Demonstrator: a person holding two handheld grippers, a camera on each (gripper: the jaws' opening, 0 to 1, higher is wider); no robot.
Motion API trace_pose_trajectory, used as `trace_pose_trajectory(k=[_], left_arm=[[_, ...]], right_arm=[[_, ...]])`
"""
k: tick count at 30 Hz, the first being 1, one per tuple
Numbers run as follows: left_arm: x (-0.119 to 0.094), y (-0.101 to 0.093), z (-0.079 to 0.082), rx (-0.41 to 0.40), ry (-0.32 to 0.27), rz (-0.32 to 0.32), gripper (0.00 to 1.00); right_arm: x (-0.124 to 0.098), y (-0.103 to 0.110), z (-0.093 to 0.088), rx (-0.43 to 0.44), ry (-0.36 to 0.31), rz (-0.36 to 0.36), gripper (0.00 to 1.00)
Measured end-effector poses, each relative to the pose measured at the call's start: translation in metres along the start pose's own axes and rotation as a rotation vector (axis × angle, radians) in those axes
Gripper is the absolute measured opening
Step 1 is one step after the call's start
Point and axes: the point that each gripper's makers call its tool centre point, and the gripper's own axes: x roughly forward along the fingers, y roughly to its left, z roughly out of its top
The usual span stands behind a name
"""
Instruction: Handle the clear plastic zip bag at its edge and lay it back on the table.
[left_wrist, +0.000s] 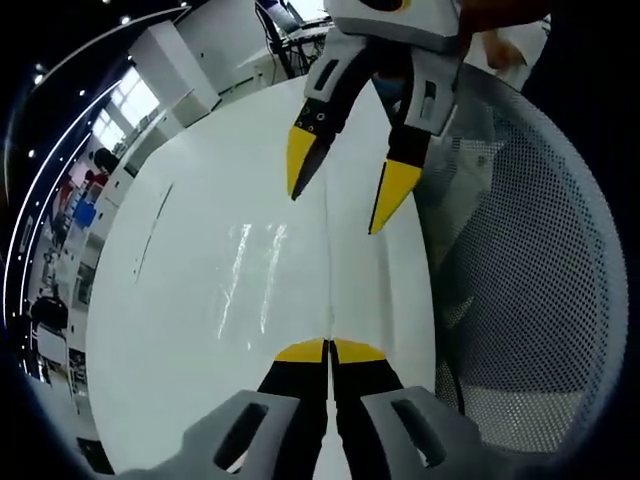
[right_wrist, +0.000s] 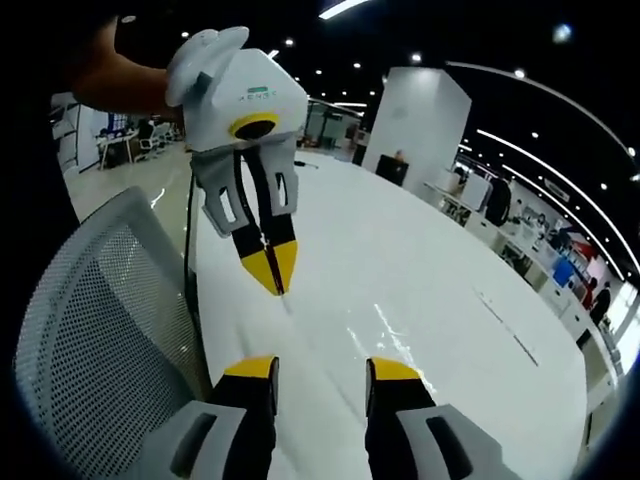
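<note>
A: What lay on the left?

B: In the left gripper view, the white tabletop (left_wrist: 200, 300) carried the clear zip bag (left_wrist: 255, 285), visible mostly as glare streaks. The left gripper (left_wrist: 329, 351) had its jaws pressed together on the thin bag edge (left_wrist: 328, 290), held taut.

A: And toward the right?

B: The right gripper (left_wrist: 340, 205) hung above with its jaws spread, holding nothing. Beyond it stood a mesh chair (left_wrist: 530, 290).

A: How should the laying down go?

B: Probably lower the pinched edge slowly until the film rests flat, then release; letting go early could leave it folded.
</note>
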Motion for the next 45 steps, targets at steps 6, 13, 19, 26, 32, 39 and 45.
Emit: trace_pose_trajectory(k=[6, 13, 19, 26, 32, 39, 45], left_arm=[[0.001, -0.004, 0.002, -0.008, -0.003, -0.017, 0.0], [-0.001, -0.009, 0.009, -0.017, -0.022, -0.029, 0.0], [-0.003, -0.011, 0.017, -0.016, -0.041, -0.037, 0.0], [-0.004, -0.009, 0.025, -0.02, -0.075, -0.025, 0.0], [-0.006, -0.01, 0.03, -0.016, -0.102, -0.021, 0.0], [-0.006, -0.009, 0.032, 0.022, -0.124, -0.001, 0.0], [-0.005, -0.005, 0.03, 0.051, -0.115, 0.008, 0.08]], right_arm=[[0.004, 0.006, -0.007, -0.038, 0.032, -0.002, 0.27], [0.008, 0.012, -0.012, -0.051, 0.053, 0.01, 0.22], [0.011, 0.015, -0.013, -0.069, 0.062, 0.018, 0.19], [0.013, 0.015, -0.013, -0.086, 0.063, 0.02, 0.1], [0.013, 0.014, -0.014, -0.108, 0.071, 0.019, 0.04], [0.012, 0.016, -0.014, -0.163, 0.072, 0.031, 0.0], [0.013, 0.021, -0.012, -0.184, 0.066, 0.044, 0.0]])
